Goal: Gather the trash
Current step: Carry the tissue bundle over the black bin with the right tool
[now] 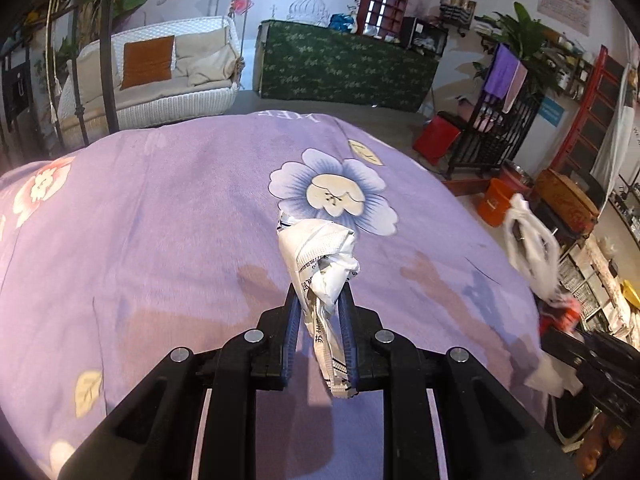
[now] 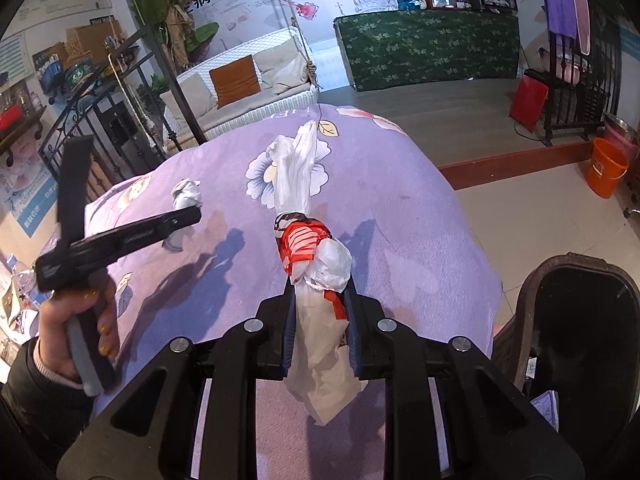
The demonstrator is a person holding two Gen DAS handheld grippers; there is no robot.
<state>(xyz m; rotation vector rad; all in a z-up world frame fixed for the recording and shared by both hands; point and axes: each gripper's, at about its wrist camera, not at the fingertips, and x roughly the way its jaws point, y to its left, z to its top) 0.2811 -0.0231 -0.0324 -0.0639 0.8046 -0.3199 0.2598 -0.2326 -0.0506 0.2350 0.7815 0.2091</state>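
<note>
You are holding a two-finger gripper in each hand above a table draped in a purple flowered cloth (image 1: 160, 220).

Your left gripper (image 1: 320, 304) has its fingers pinched on a crumpled white wrapper (image 1: 318, 256) printed with dark text. The wrapper sticks up and forward from between the pads, with a narrow tail of it hanging back toward the camera. It appears lifted clear of the cloth, above a large blue and cream flower in the print.

Your right gripper (image 2: 320, 300) has its fingers clamped on a white plastic bag (image 2: 316, 256) with red stripes. The bag is bunched between the pads, its long handles stretch forward over the cloth, and a loose end trails back between the fingers.

In the right wrist view, your left hand (image 2: 76, 320) shows at the left edge, wrapped around the handle of the left gripper, with a dark sleeve at the wrist. The wrapper shows just beyond that gripper's tip as a small pale crumple over the cloth.

A dark bin (image 2: 576, 320) with an open mouth stands just beside the table, at the lower right of the right wrist view. Farther off, an orange bucket (image 2: 606, 168) sits on the tiled floor, and a white wicker swing seat (image 1: 160, 80) with an orange cushion hangs behind the table.
</note>
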